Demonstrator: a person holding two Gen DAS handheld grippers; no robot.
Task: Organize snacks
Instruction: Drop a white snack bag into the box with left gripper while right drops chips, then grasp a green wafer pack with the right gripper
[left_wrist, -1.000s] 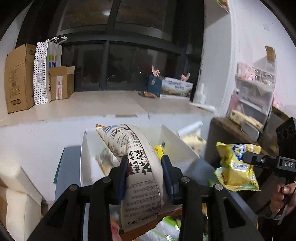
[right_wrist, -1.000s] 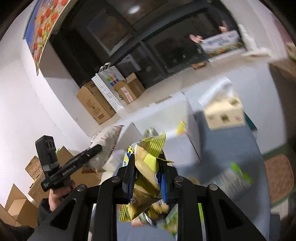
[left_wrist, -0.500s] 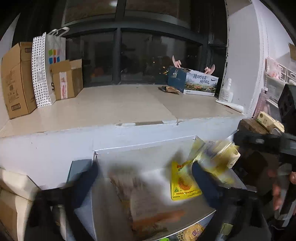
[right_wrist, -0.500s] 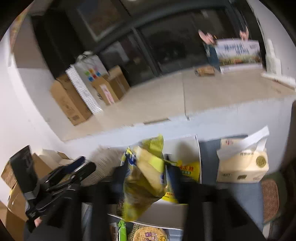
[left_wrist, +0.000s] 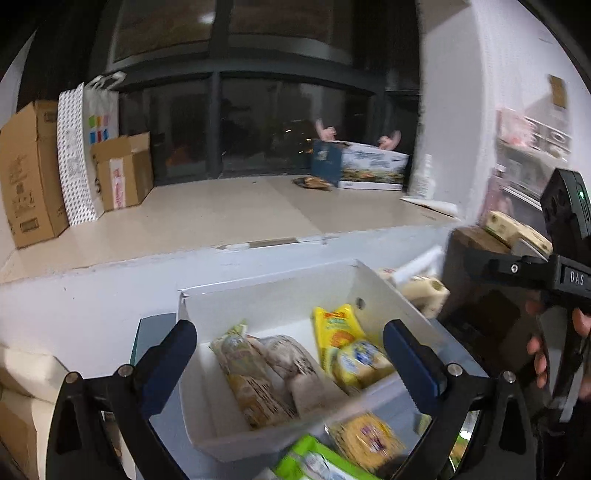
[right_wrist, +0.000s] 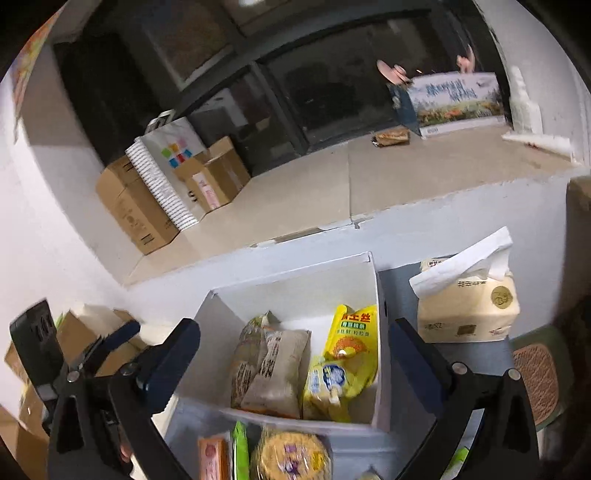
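A white box (left_wrist: 266, 295) (right_wrist: 295, 284) stands open against the low wall. Inside lie a white printed bag (left_wrist: 295, 365) (right_wrist: 277, 373), a yellow chip bag (left_wrist: 362, 365) (right_wrist: 328, 384) and a yellow sunflower pack (left_wrist: 336, 325) (right_wrist: 354, 328). My left gripper (left_wrist: 290, 332) hovers open over the box's near side, its pads touching nothing. Beside it my right gripper (right_wrist: 293, 328) is opening its jaws above the box, and they hold nothing. Loose in front of the box are a round yellow pack (left_wrist: 365, 439) (right_wrist: 291, 458), a green pack (left_wrist: 314, 458) and an orange pack (right_wrist: 212, 458).
A tissue pack (right_wrist: 469, 310) stands right of the box on the blue surface. Behind the box a tiled ledge (left_wrist: 221, 210) carries cardboard boxes (left_wrist: 29, 173) and a paper bag. A wooden shelf (left_wrist: 480, 236) stands at the right, a woven mat (right_wrist: 535, 380) on the floor.
Both grippers went from shut to open. The white printed bag left the left one, the yellow chip bag left the right, and both now lie in the white box. Both grippers moved.
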